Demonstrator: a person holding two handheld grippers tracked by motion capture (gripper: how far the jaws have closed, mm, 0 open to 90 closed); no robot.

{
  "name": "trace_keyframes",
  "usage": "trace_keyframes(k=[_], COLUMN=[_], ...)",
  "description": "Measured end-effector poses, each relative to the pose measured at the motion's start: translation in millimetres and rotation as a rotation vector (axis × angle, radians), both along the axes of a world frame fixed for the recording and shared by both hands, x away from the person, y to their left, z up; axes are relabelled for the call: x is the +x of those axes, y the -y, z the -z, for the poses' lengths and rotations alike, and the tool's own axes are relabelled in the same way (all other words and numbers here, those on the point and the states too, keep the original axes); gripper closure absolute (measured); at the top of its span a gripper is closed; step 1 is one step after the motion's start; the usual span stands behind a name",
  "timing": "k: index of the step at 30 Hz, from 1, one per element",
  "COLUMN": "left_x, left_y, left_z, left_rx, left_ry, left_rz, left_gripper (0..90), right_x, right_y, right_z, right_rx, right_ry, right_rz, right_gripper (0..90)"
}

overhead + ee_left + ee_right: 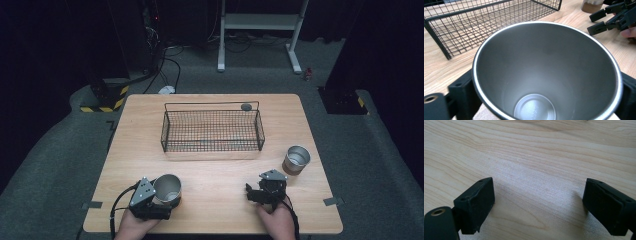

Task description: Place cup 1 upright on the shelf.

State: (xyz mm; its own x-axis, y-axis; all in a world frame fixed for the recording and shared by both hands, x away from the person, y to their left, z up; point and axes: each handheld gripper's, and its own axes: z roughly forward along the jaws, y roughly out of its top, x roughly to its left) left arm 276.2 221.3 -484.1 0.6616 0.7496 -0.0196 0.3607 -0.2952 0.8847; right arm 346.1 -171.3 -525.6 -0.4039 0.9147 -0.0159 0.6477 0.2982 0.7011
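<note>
Bottom left of the high view: left gripper point(159, 199) had its jaws clamped on a steel cup point(166, 188), one jaw each side of the wall, cup upright w/ mouth open to the camera. In the left gripper view the cup's inside looked bare, nothing in it. Whether it sat on the table point(215, 175) or was just lifted, couldn't tell.

Bottom right: right gripper point(257, 194) hung low over bare wood, jaws spread wide, nothing btwn them.

A bit further up, right of centre: second steel cup point(296, 159), upright, just beyond the right gripper, untouched.

Middle of frame: black wire basket point(212, 131), nothing inside as far as I could see. At its far rim, a small dark round thing point(246, 106), too small to name.

My read: early stage. One cup gripped, none in the basket; both probably left to go in.
</note>
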Motion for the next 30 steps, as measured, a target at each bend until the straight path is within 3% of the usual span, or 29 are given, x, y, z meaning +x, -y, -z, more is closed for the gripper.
trace_keyframes(k=[6, 30], left_x=[-0.6, -1.4], left_y=[-1.1, -6.9], left_z=[0.6, 0.5], left_rx=[-0.006, -0.032], left_ry=[0.009, 0.036], left_rz=[0.004, -0.017], left_gripper=[13.0, 13.8], right_x=[0.0, 0.0], right_y=[0.0, 0.0], right_z=[0.0, 0.0], right_rx=[0.0, 0.0], right_ry=[0.0, 0.0], right_rz=[0.0, 0.0], right_gripper=[10.3, 10.3])
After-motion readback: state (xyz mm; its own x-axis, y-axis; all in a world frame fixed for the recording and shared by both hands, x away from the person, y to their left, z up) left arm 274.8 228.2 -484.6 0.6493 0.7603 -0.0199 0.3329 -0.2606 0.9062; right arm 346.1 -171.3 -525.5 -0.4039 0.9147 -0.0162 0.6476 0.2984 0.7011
